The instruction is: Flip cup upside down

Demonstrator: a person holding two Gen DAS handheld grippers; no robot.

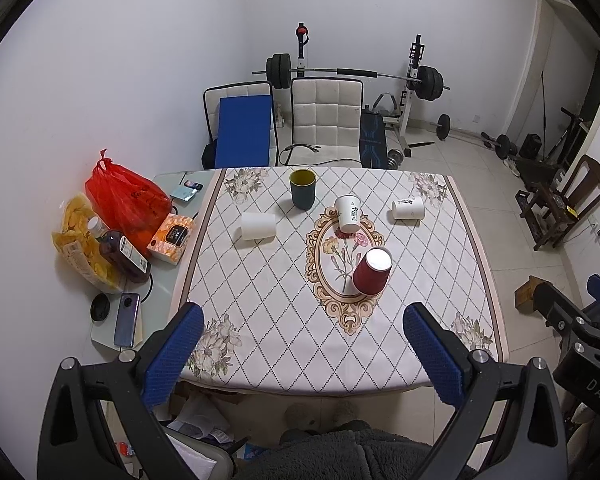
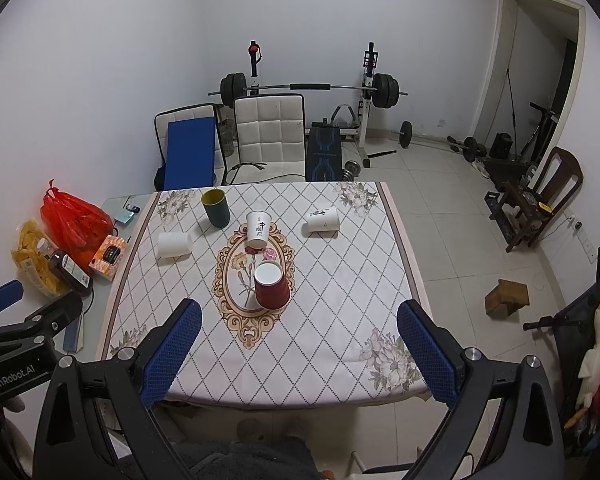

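My left tongs and right tongs hang spread, empty; the green cup stands upright beyond the red cup.

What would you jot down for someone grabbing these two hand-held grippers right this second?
Left hand-held gripper: open, empty, held back at the table's near edge.
Right hand-held gripper: the same.
Red cup: upside down, table centre.
Printed white cup: upright, just behind it.
Green cup: upright, far left.
Plain white cup and a second printed cup: lying on their sides.
Done: apparently the red cup.
Left: probably an upright cup; nothing grasped yet.
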